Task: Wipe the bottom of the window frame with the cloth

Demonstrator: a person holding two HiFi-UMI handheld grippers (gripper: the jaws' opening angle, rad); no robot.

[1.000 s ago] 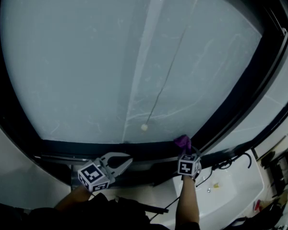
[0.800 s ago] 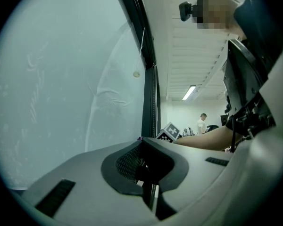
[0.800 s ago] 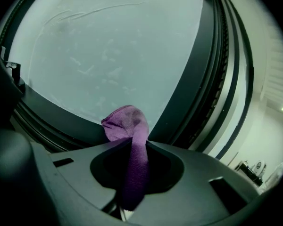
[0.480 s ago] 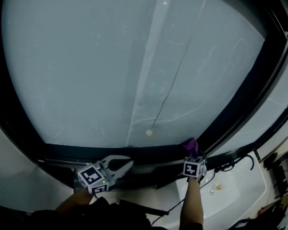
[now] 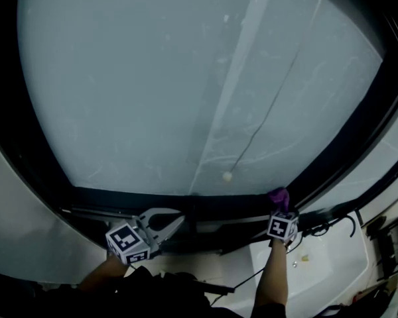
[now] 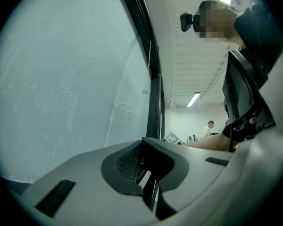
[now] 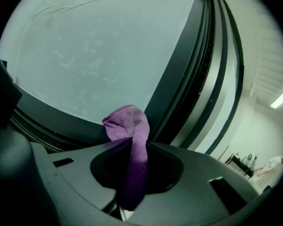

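Cloth [image 7: 129,126] first: a purple wad, clamped between the jaws of the right gripper [image 7: 132,149]. Its bunched end pokes out past the tips and presses on the dark bottom rail of the window frame [image 7: 61,126], close to the corner where the upright post [image 7: 188,79] rises. From the head view we find the same cloth [image 5: 277,196] at the right end of the bottom rail [image 5: 152,201], with the right gripper [image 5: 279,209] just beneath it.

The left gripper [image 5: 174,220] hovers lower and to the left, in front of the rail and well apart from the cloth. In its own view the left gripper [image 6: 148,187] has its jaws drawn together with nothing between them.

Above the rail a thin cord [image 5: 265,111] hangs down the frosted glass [image 5: 132,78] and ends in a small pale bead [image 5: 227,175], to the left of the cloth. A black cable [image 5: 331,225] loops over the white ledge [image 5: 318,264] at the right.

The only print we find is the black-and-white square markers on the two cubes [image 5: 127,242]; they spell nothing.

The frame is dark and ribbed, the glass milky and streaked. Behind us, the left gripper view shows a pale ceiling with strip lights [image 6: 194,99] and a distant person [image 6: 208,126].
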